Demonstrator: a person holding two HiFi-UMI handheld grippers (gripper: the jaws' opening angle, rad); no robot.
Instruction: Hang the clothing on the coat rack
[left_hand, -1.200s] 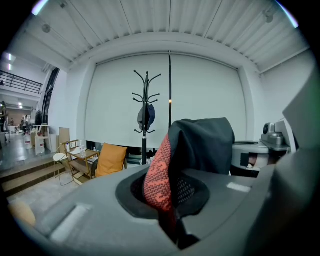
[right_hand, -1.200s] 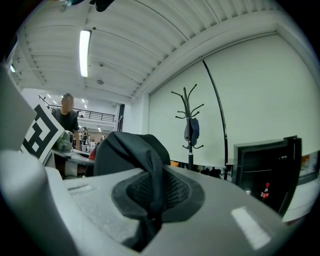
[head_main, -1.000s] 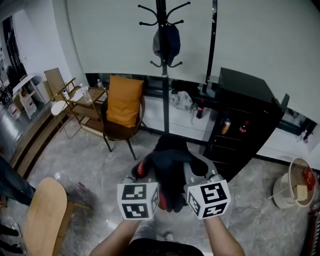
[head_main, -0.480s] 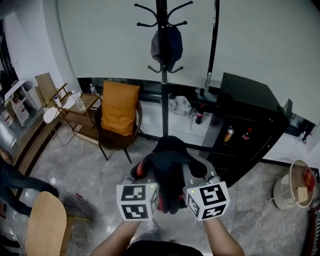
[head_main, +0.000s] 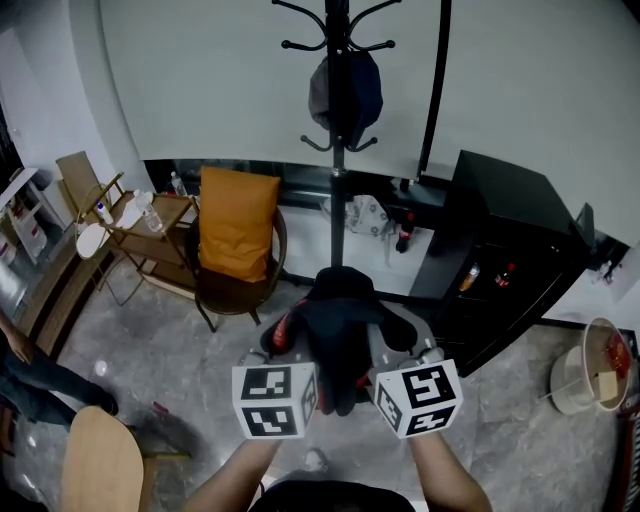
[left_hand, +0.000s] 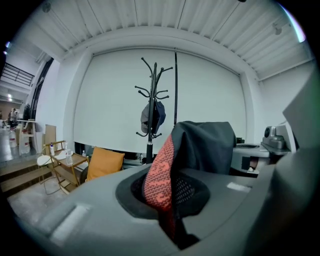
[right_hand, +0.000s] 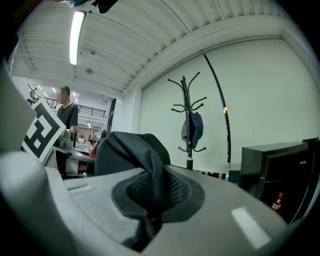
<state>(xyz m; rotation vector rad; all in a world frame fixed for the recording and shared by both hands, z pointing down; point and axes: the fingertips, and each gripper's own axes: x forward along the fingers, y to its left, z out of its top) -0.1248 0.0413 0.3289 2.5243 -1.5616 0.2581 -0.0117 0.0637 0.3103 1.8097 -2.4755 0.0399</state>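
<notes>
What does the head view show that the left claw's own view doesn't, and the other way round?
Only the head view shows the square-marker cubes on the left claw and right claw, the person's forearms, and a round bin on the floor. Only the left gripper view shows the ribbed ceiling and, close up, its jaws shut on the red patterned edge. Both show the dark garment, the coat rack with a dark item hanging on it, and the orange-cushioned chair.

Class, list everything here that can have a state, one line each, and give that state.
left tongs, shut on black garment.
right tongs, shut on black garment.
black garment, held up by both tongs, not yet hung.
coat rack, upright, one dark item hanging on it.
</notes>
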